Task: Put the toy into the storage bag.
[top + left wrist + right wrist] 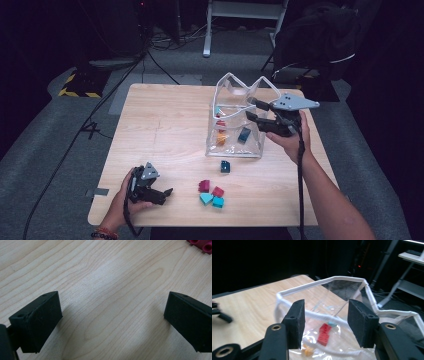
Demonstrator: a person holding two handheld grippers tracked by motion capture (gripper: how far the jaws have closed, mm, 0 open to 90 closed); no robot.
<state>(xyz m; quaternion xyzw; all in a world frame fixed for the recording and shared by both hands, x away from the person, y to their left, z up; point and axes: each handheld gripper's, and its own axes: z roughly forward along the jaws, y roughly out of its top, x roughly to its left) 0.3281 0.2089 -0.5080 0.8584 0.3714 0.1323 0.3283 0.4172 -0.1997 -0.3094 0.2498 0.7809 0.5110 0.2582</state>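
**Clear bag and bricks: a count, and two empty grippers**

The clear bag (pixel 240 120) stood open on the table (pixel 160 130), its white rim directly in front of the right gripper (pixel 254 111). One bag was in sight. Through its walls the high view showed about four bricks: a dark blue one (pixel 244 134) nearest the right gripper's jaws, an orange one (pixel 221 139) beyond it, a red one (pixel 220 123) and a small teal one above that. The right gripper view showed the red brick (pixel 325 333), a teal piece and an orange piece (pixel 308 350) lying low between its jaws, inside the bag.

Five bricks lay loose on the table between the two grippers: one dark blue brick (pixel 225 166) on its own, and a cluster of four, two magenta and two teal (pixel 211 195), just beside the left gripper (pixel 167 192).

The right gripper's jaws stood partly open, with the bag's rim (pixel 322 315) crossing the gap; nothing was pinched. The left gripper's jaws stood wide apart over bare wood, holding nothing, with a magenta brick (pixel 201 245) ahead of them.
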